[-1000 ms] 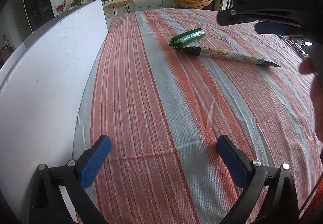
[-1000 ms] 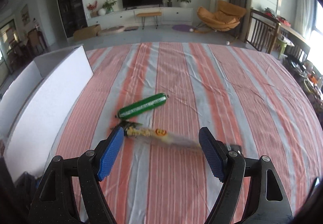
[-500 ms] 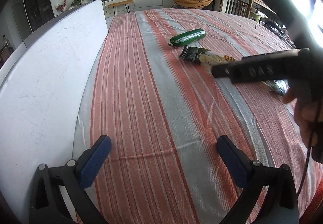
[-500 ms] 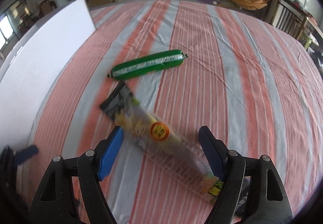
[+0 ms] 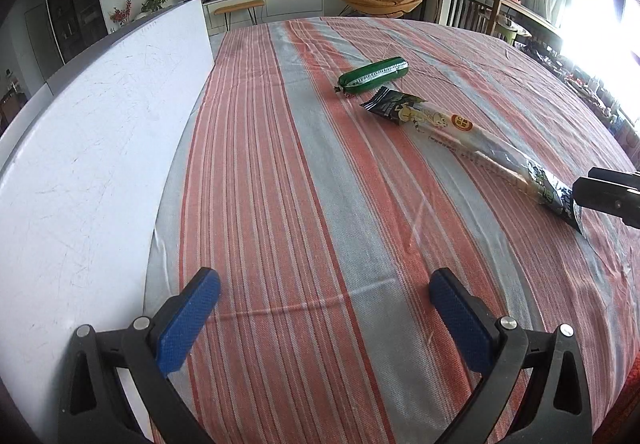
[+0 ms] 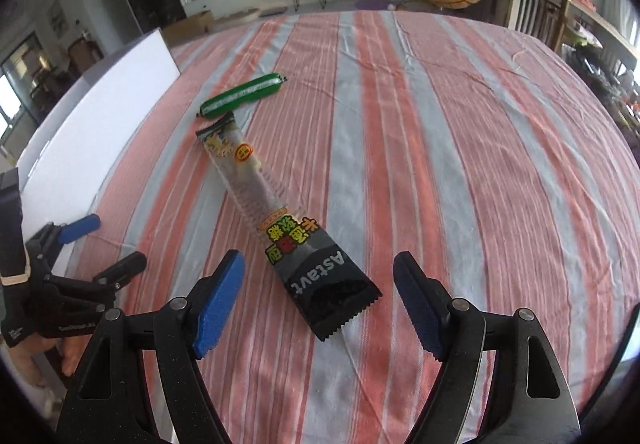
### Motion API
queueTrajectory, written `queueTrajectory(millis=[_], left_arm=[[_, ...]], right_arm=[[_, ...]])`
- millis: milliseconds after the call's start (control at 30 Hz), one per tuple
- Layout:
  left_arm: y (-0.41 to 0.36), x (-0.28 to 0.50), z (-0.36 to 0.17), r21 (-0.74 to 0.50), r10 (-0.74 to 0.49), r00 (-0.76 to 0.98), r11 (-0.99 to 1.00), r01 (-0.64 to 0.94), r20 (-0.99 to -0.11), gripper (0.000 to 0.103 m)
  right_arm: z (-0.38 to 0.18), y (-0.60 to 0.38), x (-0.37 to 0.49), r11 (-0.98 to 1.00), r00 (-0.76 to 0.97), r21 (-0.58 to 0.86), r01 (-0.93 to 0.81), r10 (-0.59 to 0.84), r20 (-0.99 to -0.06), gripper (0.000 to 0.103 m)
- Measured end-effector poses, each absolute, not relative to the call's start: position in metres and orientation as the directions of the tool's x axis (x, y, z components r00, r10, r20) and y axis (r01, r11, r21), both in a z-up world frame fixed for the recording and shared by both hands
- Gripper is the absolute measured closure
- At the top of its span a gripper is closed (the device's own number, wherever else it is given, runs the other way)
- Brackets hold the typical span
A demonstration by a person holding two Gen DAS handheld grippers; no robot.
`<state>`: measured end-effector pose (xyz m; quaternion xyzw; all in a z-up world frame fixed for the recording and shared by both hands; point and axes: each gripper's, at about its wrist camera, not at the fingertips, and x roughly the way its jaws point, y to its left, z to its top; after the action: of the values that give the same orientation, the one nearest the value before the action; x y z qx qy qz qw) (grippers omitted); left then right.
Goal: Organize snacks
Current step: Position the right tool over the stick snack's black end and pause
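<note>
A long clear-and-black snack packet lies flat and diagonal on the striped tablecloth. My right gripper is open, its blue pads on either side of the packet's black near end without touching it. A green sausage-shaped snack lies just beyond the packet's far end. In the left wrist view the packet and green snack lie ahead to the right. My left gripper is open over bare cloth, holding nothing. One right finger shows at the packet's end.
A white box wall runs along the table's left side, close to my left gripper, which a hand holds low by that white wall. Chairs and a TV unit stand beyond the table.
The right gripper has drawn back along the long packet to its near black end. The packet has turned from edge-on to flat. The left gripper has not moved.
</note>
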<state>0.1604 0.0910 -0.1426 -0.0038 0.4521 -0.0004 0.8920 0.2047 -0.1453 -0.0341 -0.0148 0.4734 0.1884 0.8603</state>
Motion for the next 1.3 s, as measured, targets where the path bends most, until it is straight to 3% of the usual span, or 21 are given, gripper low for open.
queueTrajectory(millis=[233, 400, 533, 600, 700, 767, 933, 1067, 1300], left_arm=[[0.091, 0.16, -0.143, -0.007, -0.004, 0.591, 1.0, -0.003, -0.807, 0.0], [0.091, 0.16, -0.143, -0.008, -0.005, 0.591, 1.0, -0.003, -0.806, 0.0], [0.091, 0.16, -0.143, -0.007, -0.004, 0.591, 1.0, -0.003, -0.807, 0.0], [0.091, 0.16, -0.143, -0.007, -0.004, 0.591, 1.0, -0.003, -0.806, 0.0], [0.091, 0.16, -0.143, -0.007, -0.004, 0.591, 1.0, -0.003, -0.806, 0.0], [0.091, 0.16, -0.143, -0.007, -0.004, 0.591, 1.0, -0.003, -0.806, 0.0], [0.091, 0.16, -0.143, -0.007, -0.004, 0.591, 1.0, -0.003, -0.806, 0.0], [0.091, 0.16, -0.143, -0.007, -0.004, 0.591, 1.0, -0.003, -0.806, 0.0], [0.091, 0.16, -0.143, -0.007, -0.004, 0.591, 1.0, -0.002, -0.806, 0.0]], right_arm=[[-0.027, -0.111, 0.227, 0.882, 0.454, 0.111, -0.459, 0.34, -0.823, 0.023], [-0.059, -0.073, 0.239, 0.844, 0.392, -0.011, -0.537, 0.237, -0.889, 0.024], [-0.061, -0.087, 0.239, 0.896, 0.414, 0.1, -0.432, 0.296, -0.861, 0.024], [-0.059, -0.094, 0.24, 0.923, 0.427, 0.126, -0.363, 0.284, -0.858, 0.029], [-0.057, -0.108, 0.239, 0.963, 0.465, 0.141, -0.23, 0.236, -0.853, 0.059], [-0.056, -0.123, 0.236, 0.975, 0.483, 0.175, -0.136, 0.219, -0.848, 0.065], [-0.051, -0.14, 0.218, 0.994, 0.547, 0.11, -0.008, 0.097, -0.832, 0.062], [-0.051, -0.152, 0.2, 0.991, 0.603, 0.133, -0.001, 0.107, -0.79, 0.037], [-0.059, -0.166, 0.195, 0.978, 0.656, 0.21, 0.005, 0.155, -0.739, 0.036]])
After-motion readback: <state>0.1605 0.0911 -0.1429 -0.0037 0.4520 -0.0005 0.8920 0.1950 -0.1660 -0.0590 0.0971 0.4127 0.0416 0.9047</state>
